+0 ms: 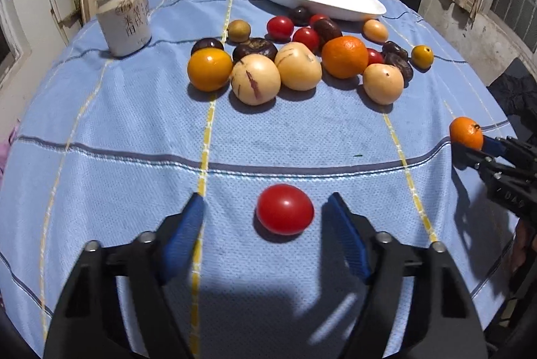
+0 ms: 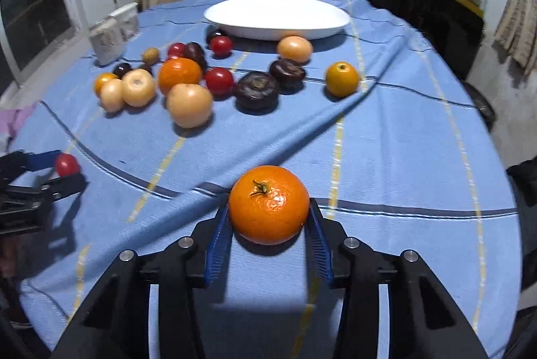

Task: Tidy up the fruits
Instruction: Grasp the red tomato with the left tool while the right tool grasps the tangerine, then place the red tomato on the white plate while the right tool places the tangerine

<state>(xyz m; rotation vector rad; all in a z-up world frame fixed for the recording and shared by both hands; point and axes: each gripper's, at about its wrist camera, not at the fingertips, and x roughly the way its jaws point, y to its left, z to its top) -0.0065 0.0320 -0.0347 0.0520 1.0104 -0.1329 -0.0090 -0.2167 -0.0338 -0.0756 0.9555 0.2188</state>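
Left gripper (image 1: 265,211) fingers stood apart around small red tomato (image 1: 284,209), not gripping. Right gripper (image 2: 268,224) fingers pressed round orange mandarin (image 2: 268,204), resting on blue-clothed worktop (image 2: 402,157). White oval plate (image 2: 278,15) was empty; sorting looked barely started.

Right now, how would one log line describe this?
left gripper: open around tomato | right gripper: shut on mandarin | plate: empty

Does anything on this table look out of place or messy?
Yes: the blue tablecloth is rucked into a diagonal ridge, and the white plate sits empty while the fruit lies loose on the cloth in front of it.
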